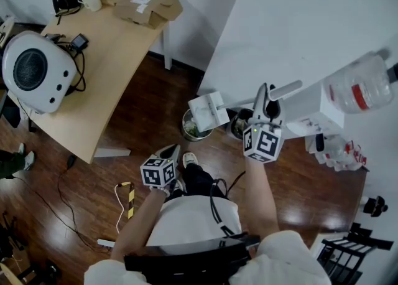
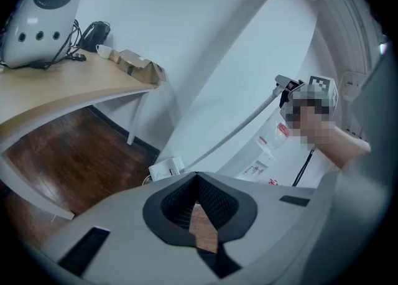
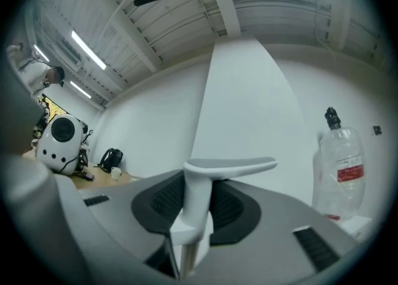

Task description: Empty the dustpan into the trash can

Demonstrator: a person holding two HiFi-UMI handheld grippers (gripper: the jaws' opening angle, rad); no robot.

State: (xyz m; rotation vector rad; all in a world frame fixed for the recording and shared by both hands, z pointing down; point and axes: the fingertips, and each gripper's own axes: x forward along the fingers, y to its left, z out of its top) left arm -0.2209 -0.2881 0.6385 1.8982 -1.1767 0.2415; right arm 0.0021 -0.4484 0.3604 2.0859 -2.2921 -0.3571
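Over the bin [image 1: 186, 132], it seems, the dustpan [image 1: 209, 111] hangs by its handle [image 3: 199, 198], clamped in the right gripper [image 1: 266, 104], with the left gripper [image 2: 196, 179] closed and empty; a loose swing could scatter dirt onto the floor [image 1: 149, 91].

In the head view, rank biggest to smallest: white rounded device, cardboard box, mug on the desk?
Largest: white rounded device
Next: cardboard box
Smallest: mug
The device lies nearer the camera, so first place is unsure.

White long-handled dustpan [image 1: 208, 111] raised, pan hanging over mouth of round trash can [image 1: 185, 132], upright on wood floor [image 1: 143, 116].
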